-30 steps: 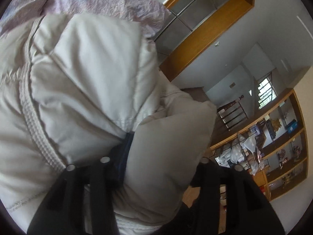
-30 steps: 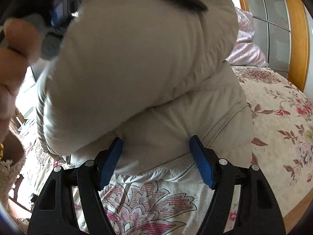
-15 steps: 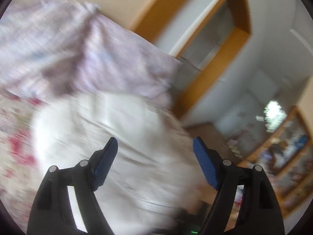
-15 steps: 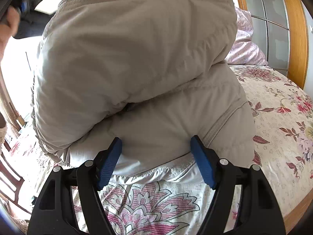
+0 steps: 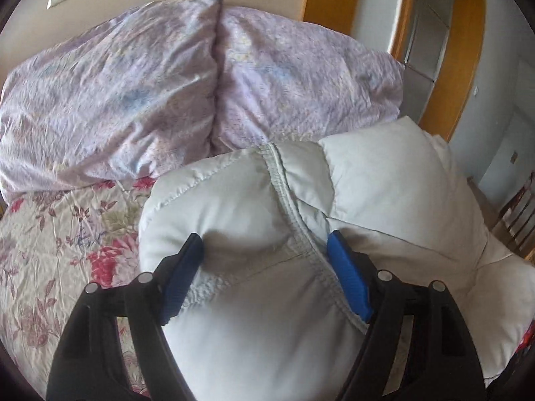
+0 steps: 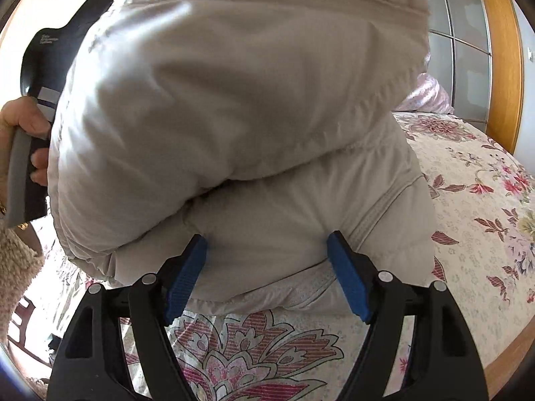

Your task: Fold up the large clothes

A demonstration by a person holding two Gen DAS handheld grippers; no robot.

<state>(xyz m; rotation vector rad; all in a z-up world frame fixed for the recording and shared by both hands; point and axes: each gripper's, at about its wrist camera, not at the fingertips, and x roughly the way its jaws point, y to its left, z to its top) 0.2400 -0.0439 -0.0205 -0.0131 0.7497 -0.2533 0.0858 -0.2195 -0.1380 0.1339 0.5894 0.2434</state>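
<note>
A puffy white quilted jacket (image 5: 367,200) lies folded in a thick bundle on the floral bedspread (image 5: 50,234). My left gripper (image 5: 265,254) is open, its blue pads pressed against the top of the bundle on either side of a stitched seam. In the right wrist view the jacket (image 6: 234,100) is stacked in two thick layers. My right gripper (image 6: 266,250) is open, with the lower layer's edge between its blue pads. The hand holding the left gripper shows at the left edge (image 6: 20,123).
Two lilac pillows (image 5: 133,83) lie against the wall behind the jacket. A wooden door frame (image 5: 468,50) stands at the right. The bed's wooden edge (image 6: 508,361) runs along the lower right of the right wrist view. Chair rails (image 5: 518,214) show beyond the bed.
My left gripper let go of the jacket fold, swung down and now rests open on top of the bundle. The upper layer has settled onto the lower one. My right gripper has stayed put.
</note>
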